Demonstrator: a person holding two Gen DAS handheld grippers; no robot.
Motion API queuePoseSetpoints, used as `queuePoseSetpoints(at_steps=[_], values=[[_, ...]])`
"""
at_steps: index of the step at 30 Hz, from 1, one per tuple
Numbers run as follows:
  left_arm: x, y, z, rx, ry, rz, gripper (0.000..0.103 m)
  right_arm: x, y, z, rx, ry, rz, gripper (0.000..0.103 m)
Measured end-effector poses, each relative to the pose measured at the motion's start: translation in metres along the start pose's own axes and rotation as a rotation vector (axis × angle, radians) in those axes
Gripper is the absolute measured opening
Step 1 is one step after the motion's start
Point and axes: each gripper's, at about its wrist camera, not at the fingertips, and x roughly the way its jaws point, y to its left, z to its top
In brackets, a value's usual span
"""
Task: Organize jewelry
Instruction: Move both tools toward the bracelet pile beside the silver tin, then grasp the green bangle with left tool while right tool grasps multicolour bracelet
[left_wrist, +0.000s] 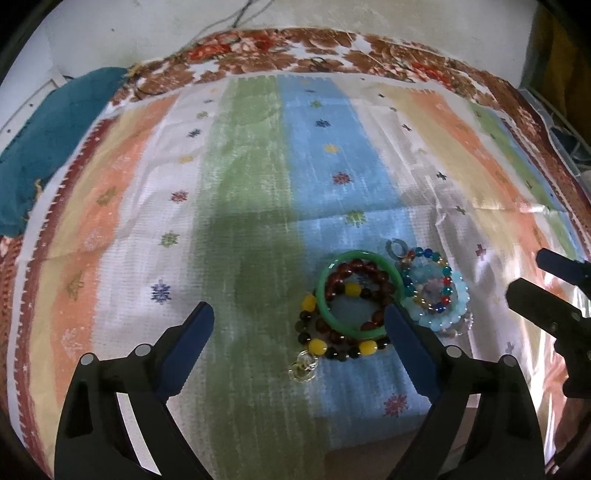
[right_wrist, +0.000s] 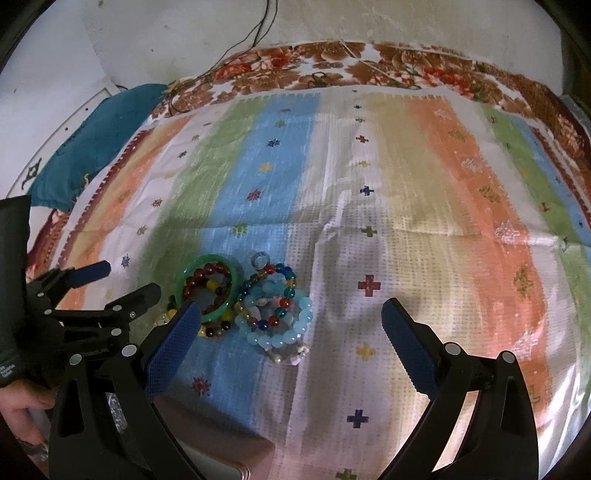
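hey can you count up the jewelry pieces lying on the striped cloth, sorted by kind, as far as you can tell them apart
Solid green bangle: 1
Beaded bracelets: 4 clearly separable, namely dark red, dark brown with yellow beads, multicoloured glass, pale blue
Small clear rings: 2, one at the far edge, one at the near edge
Total: 7; a whitish piece under the pale blue bracelet is too hidden to count.

No words or numbers can be read. Small white print sits on a black sleeve cuff (right_wrist: 8, 370) at the left edge, too blurry to read.
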Motion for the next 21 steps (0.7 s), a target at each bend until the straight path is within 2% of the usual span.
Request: queuePoseSetpoints(at_steps=[6, 8, 10, 12, 13, 14, 17, 19, 21], values=[[0.014, -0.004, 0.002, 0.029, 0.036, -0.012, 0.086, 0.017, 0.006, 0.009, -0.009, 0.040, 0.005, 0.099], [0.019, -0.007, 0.001, 0.049, 0.052, -0.021, 0.076, 0.022, 0.005, 0.012, -0.015, 0.046, -0.004, 0.099], [0.022, -0.006, 0.000, 0.044, 0.063, -0.034, 0.072, 0.029, 0.002, 0.014, -0.007, 0.055, -0.004, 0.098], [0.025, -0.003, 0.000, 0.031, 0.073, -0.048, 0.071, 0.035, -0.001, 0.015, 0.002, 0.072, 0.000, 0.083], [0.026, -0.001, -0.001, 0.025, 0.079, -0.055, 0.066, 0.041, -0.002, 0.015, 0.005, 0.089, 0.004, 0.081], [0.028, 0.000, -0.001, 0.020, 0.085, -0.062, 0.061, 0.043, -0.002, 0.015, 0.005, 0.096, 0.004, 0.079], [0.032, 0.001, 0.000, 0.016, 0.097, -0.072, 0.056, 0.049, -0.003, 0.014, 0.002, 0.105, 0.001, 0.079], [0.035, -0.001, 0.001, 0.027, 0.106, -0.096, 0.051, 0.054, -0.003, 0.014, 0.008, 0.116, 0.007, 0.074], [0.039, -0.002, 0.001, 0.038, 0.115, -0.102, 0.049, 0.058, -0.003, 0.014, 0.009, 0.134, 0.002, 0.055]])
